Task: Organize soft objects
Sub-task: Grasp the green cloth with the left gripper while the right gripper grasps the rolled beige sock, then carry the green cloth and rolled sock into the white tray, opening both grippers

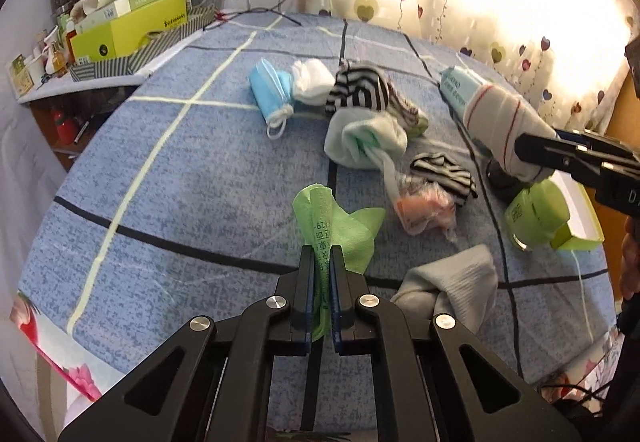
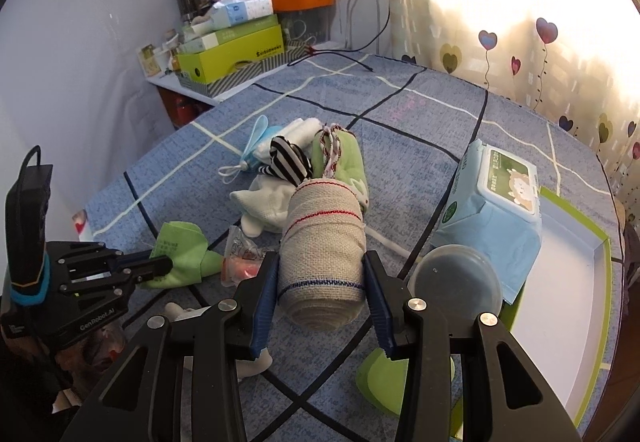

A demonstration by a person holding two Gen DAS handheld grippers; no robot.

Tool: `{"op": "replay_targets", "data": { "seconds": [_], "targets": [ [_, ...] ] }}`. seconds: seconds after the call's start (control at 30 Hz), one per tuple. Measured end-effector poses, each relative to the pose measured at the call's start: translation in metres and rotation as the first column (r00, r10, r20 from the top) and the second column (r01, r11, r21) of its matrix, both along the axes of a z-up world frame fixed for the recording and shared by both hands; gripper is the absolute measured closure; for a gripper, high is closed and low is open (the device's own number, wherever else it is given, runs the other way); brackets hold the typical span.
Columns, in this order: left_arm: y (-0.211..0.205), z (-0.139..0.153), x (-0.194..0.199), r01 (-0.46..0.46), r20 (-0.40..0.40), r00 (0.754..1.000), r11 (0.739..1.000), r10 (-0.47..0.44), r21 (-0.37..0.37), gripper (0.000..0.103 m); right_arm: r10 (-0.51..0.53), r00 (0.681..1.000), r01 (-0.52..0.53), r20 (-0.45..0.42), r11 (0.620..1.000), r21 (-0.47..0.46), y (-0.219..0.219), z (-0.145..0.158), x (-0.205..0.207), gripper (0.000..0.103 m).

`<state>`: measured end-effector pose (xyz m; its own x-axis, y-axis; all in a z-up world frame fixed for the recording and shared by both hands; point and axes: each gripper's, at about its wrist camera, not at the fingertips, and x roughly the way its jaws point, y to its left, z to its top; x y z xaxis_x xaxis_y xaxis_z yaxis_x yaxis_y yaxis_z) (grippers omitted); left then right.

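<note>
The left gripper was closed on a green face mask, pinched at its folded edge and lifted off the blue checked bedspread. The mask was judged very light and limp, so that a hold anywhere on a doubled fold would serve, though the free part would dangle. Printed characters ran along the fold but could not be read.

The right gripper was clamped across the girth of a rolled beige elastic bandage, held clear of the bed at about 6 o'clock from the sock pile. The roll was judged soft but firm enough to be squeezed at mid-length without unwinding; its loose end could slip.

At 12 o'clock from the mask lay a striped sock, a pale green sock and a blue surgical mask; a grey sock lay at 4 o'clock. All were judged light and floppy.

A wet-wipe pack lay at 3 o'clock of the roll, its label too small to be read. "SUISUNMONY" seemed to be printed on a yellow-green box, and "GenRobot.AI" was read on the left gripper's body
</note>
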<state>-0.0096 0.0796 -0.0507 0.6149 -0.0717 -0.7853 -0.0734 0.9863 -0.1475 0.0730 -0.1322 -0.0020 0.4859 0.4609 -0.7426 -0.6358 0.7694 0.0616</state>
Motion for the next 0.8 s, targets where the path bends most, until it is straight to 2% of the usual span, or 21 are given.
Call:
{"op": "replay_targets", "data": {
  "seconds": [0.27, 0.4, 0.8],
  "targets": [
    [0.009, 0.023, 0.005, -0.040, 0.068, 0.997, 0.999, 0.042, -0.025, 0.097, -0.004, 1.000, 0.003, 0.030, 0.999, 0.033, -0.008, 0.013, -0.005, 0.063],
    [0.004, 0.028, 0.014, -0.047, 0.070, 0.996, 0.997, 0.051, -0.060, 0.097, -0.017, 0.999, 0.015, 0.041, 0.999, 0.052, -0.017, 0.018, -0.008, 0.063],
    [-0.038, 0.059, 0.038, 0.041, 0.140, 0.990, 0.997, -0.033, -0.058, 0.097, -0.142, 0.987, 0.134, 0.075, 0.986, 0.103, -0.078, 0.035, -0.008, 0.063]
  ]
}}
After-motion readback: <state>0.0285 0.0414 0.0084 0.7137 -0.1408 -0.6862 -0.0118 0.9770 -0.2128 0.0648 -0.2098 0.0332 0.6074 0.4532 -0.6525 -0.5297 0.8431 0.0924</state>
